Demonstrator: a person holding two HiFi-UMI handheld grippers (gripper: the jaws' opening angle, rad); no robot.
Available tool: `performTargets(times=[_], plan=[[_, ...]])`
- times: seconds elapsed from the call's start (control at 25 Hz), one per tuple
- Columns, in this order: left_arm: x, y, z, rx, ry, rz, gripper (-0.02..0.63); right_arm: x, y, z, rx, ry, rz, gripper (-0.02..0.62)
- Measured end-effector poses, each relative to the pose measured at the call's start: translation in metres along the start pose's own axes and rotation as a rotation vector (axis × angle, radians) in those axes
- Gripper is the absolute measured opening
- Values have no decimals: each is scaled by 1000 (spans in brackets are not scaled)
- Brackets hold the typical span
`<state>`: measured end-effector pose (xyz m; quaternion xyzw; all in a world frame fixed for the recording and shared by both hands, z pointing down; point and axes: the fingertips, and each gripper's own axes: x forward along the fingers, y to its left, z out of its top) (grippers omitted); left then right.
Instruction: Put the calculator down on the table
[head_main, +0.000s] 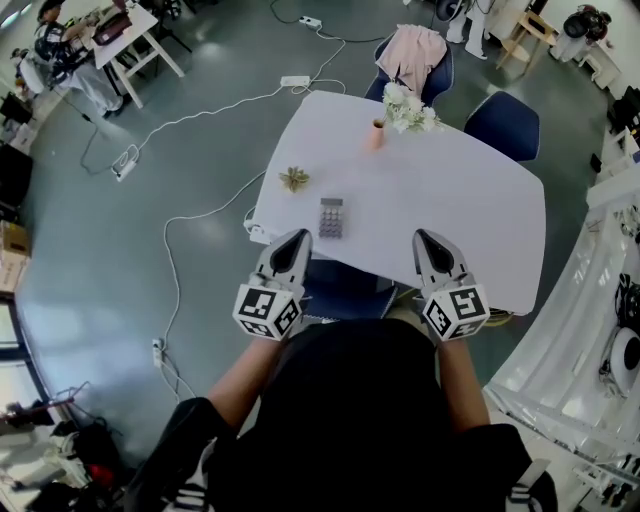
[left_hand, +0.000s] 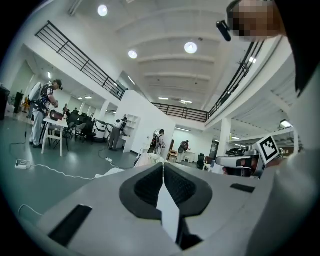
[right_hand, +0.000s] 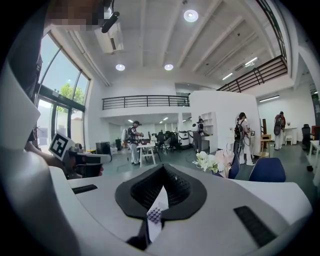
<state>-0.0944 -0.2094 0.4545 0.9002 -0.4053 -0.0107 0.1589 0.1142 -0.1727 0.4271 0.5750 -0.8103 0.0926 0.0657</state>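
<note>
A grey calculator (head_main: 331, 217) lies flat on the white table (head_main: 450, 200), near its front edge, with nothing touching it. My left gripper (head_main: 290, 250) hovers just short of that edge, a little left of the calculator, its jaws shut and empty. My right gripper (head_main: 432, 250) is level with it on the right, over the table's edge, also shut with nothing held. In the left gripper view the gripper (left_hand: 163, 165) shows its pads meeting at the tip. In the right gripper view the gripper (right_hand: 162, 167) stands the same way, and the calculator (right_hand: 155, 214) shows through the slit below.
On the table stand an orange vase (head_main: 376, 133) with white flowers (head_main: 405, 108) at the back and a small dried plant (head_main: 294, 179) at the left. Blue chairs (head_main: 508, 122) stand behind the table, one draped with a pink garment (head_main: 415, 55). Cables (head_main: 190, 215) run across the floor on the left.
</note>
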Motion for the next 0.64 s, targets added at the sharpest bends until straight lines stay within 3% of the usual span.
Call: performTargets(times=[0.64], plan=[[12,-8,-26,-48,67,-11,11,-26,-3,-1,-4,0,-17,-3]])
